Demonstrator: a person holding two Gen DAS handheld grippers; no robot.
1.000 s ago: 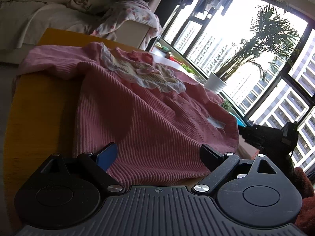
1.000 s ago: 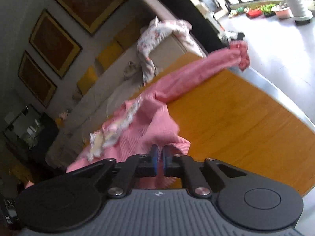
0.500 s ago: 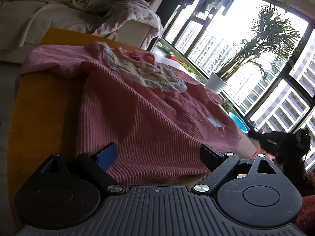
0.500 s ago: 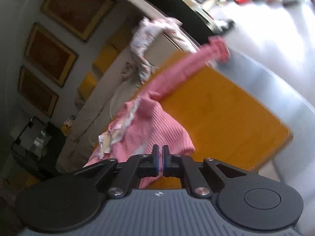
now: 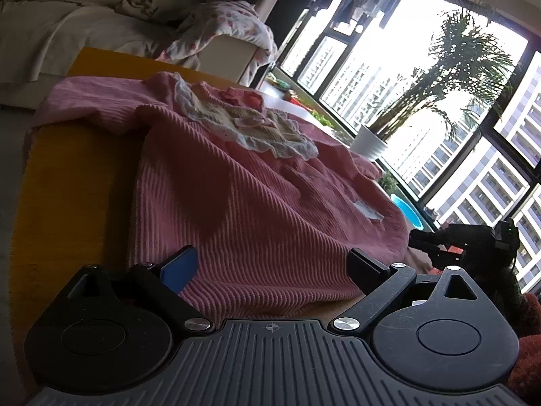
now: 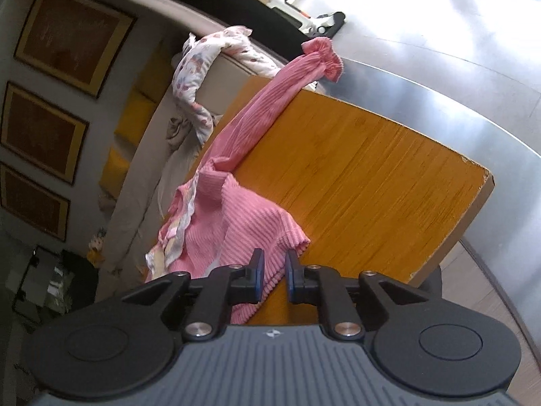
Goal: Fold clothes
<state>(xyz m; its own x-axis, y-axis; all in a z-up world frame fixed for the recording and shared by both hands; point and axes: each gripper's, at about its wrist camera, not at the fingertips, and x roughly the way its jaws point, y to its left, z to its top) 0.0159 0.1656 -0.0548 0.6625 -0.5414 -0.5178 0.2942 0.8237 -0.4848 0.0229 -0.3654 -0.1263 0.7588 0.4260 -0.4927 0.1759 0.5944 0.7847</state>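
Left wrist view. Wooden table (image 5: 71, 176), orange-brown top, bare along its left side. Pink ribbed sweater (image 5: 243, 203) spread over most of the table, lace collar (image 5: 270, 135) at the far end, one sleeve lying off to the far left. Left gripper (image 5: 270, 267) low at the sweater's near hem, fingers spread wide; the hem lies between them, and neither pad can be seen pressing on it. Small white label (image 5: 368, 211) on the cloth toward the right. Beyond the table, a white plant pot (image 5: 368, 142) by the big window. At the far right edge, the right gripper (image 5: 419, 238) seen from outside, dark, at the sweater's right corner.

Right wrist view. Three framed pictures (image 6: 44, 125) on the wall at left, a sofa with yellow cushions (image 6: 135, 108) below them, a floral-print cloth (image 6: 199, 67) draped over the sofa arm. Sweater bunched at the table's left part; one sleeve (image 6: 270, 108) stretched to the far edge, its frilled cuff hanging just over. The right gripper's jaws are opening, a narrow gap between the blue pads; the sweater's hem edge sits in that gap, pads not pressing. Right of this, bare table top out to a chipped corner (image 6: 487, 176).
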